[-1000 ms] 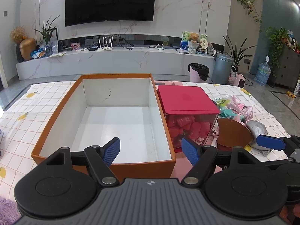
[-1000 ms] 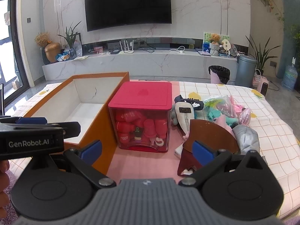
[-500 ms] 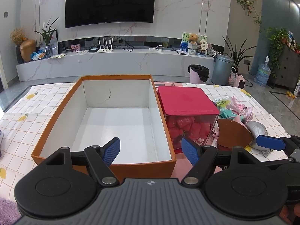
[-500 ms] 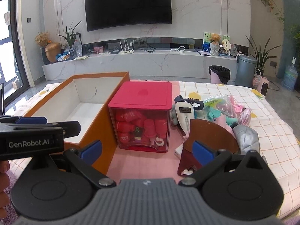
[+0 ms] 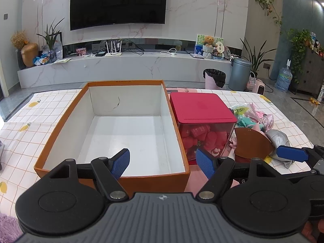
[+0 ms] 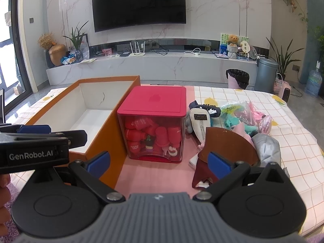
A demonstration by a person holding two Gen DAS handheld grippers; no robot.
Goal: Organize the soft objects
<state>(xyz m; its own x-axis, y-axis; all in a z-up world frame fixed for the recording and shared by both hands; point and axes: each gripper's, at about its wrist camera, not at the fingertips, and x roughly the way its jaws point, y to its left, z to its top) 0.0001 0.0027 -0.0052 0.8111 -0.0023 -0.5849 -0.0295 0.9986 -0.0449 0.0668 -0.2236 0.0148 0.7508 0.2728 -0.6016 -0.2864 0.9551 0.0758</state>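
Orange box (image 5: 113,168), centre-left of frame: open, white inside, nothing in it. Left gripper (image 5: 163,163), lower centre: jaws spread, holding nothing. Red-lidded bin (image 6: 154,125), centre. Right gripper (image 6: 160,162), lower centre: jaws spread, nothing between them. Soft-object pile (image 6: 241,117), centre right: crumpled pastel, grey and brown pieces. Sorting not yet begun, apparently; next move calls for reaching right and pinching one piece.

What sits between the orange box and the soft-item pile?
The red-lidded clear container, on a pink mat, stands between the orange box and the soft-item pile; clearest in the right wrist view.
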